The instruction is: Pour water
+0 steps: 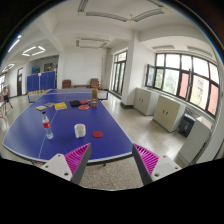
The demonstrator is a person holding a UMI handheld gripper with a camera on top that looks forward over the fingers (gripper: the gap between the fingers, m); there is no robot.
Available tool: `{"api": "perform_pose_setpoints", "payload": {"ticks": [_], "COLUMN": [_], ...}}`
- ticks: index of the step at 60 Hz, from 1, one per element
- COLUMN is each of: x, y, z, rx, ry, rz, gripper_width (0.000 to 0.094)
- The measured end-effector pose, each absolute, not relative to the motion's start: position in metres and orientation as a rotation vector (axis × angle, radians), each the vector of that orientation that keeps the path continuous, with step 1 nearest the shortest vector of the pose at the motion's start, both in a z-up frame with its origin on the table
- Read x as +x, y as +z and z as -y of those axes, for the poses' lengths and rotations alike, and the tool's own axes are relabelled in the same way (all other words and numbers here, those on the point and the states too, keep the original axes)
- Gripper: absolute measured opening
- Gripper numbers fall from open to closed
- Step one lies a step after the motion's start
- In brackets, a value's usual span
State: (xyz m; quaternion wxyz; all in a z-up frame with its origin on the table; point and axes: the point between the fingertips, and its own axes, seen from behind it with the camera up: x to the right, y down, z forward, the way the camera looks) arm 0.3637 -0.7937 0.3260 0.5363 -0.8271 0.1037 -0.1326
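Note:
A clear water bottle [47, 127] with a red cap stands on the blue table-tennis table [30, 135], to the left beyond my fingers. A white cup [80, 130] stands to its right on the same table. My gripper [112, 160] is open and empty, held over the speckled floor short of the table's near edge. Its pink pads [76, 156] show at either side, wide apart.
A red disc [97, 133] lies near the cup. Yellow and red items [61, 105] lie farther along the table. A second blue table [40, 80] stands folded at the back. Cabinets [165, 108] line the window wall at right. Open floor [125, 115] lies right of the table.

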Motion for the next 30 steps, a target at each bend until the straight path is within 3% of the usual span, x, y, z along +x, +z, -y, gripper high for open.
{"api": "perform_pose_setpoints", "payload": {"ticks": [17, 30], "x": [0.358, 0.298], "y": [0.286, 0.198], "z": [0.785, 0.764], "rx": [-2.023, -2.098], "ry": [-0.311, -0.27], "rz": [-0.255, -0.2], "gripper_width": [0.0848, 0.0846]}}
